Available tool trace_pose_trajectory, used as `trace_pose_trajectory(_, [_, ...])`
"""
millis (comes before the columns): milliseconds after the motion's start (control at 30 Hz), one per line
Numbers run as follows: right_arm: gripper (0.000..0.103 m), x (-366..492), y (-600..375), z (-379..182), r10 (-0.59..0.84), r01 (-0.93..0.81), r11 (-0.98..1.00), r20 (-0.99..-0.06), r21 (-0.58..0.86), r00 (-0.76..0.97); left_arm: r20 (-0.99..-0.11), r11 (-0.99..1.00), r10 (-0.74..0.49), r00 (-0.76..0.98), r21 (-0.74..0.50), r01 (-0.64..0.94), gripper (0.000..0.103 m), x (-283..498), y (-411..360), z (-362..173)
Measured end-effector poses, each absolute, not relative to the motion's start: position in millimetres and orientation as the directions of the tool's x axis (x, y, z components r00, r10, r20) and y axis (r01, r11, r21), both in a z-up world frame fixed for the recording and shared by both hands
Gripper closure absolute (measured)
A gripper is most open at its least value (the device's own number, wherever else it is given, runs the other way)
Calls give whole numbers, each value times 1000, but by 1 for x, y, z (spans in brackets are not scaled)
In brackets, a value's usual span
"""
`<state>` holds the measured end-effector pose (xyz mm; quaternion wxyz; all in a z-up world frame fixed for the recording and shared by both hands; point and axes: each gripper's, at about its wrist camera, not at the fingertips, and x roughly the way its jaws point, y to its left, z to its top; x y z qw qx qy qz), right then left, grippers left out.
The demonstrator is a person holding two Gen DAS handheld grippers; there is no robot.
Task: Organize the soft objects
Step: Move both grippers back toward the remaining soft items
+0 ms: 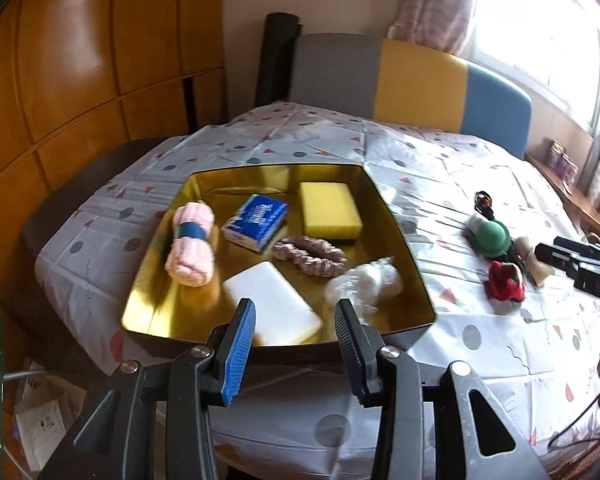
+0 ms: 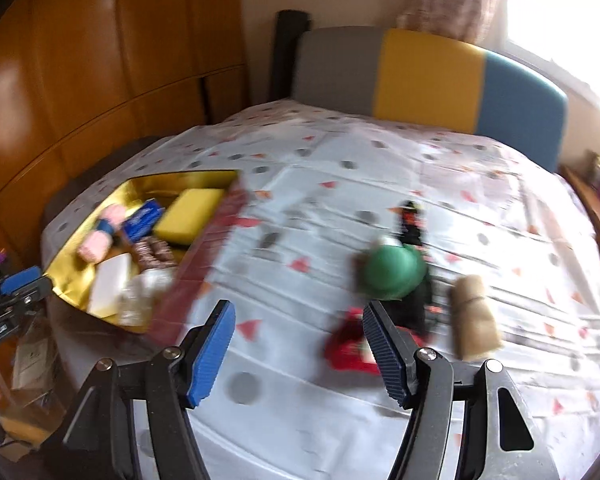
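Spread wide and holding nothing, my left gripper [image 1: 296,320] hangs over the gold tray [image 1: 420,276], above the white sponge [image 1: 272,300] lying diagonally inside. Rightward, my right gripper [image 2: 298,322], equally agape and empty, hovers beside the blurred red cloth [image 2: 346,344].

Daylight floods from the window [image 1: 548,20] at my upper right, blown out white. Opposite it, the wardrobe [image 1: 80,60] shows glare. My right view is motion-blurred; edges bow.
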<state>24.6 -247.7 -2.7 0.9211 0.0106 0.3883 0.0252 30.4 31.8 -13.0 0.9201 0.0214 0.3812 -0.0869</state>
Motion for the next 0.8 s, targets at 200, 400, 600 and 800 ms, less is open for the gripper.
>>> trace_pose_trajectory(200, [33, 11, -317, -9, -75, 129, 991, -716, 21, 694, -710, 969, -178, 681, -6, 247, 62, 27, 4, -12])
trace_pose_trajectory(400, [31, -3, -383, -31, -202, 328, 944, -727, 35, 657, -720, 946, -211, 661, 19, 323, 62, 25, -30, -12])
trace_pose_trajectory(600, [31, -18, -435, -50, -229, 509, 847, -762, 151, 606, -754, 919, -253, 607, 10, 395, 62, 28, -68, -18])
trace_pose_trajectory(800, [26, -20, -443, -47, -230, 537, 824, -761, 180, 607, -794, 886, -288, 536, -8, 464, 60, 35, -109, -35])
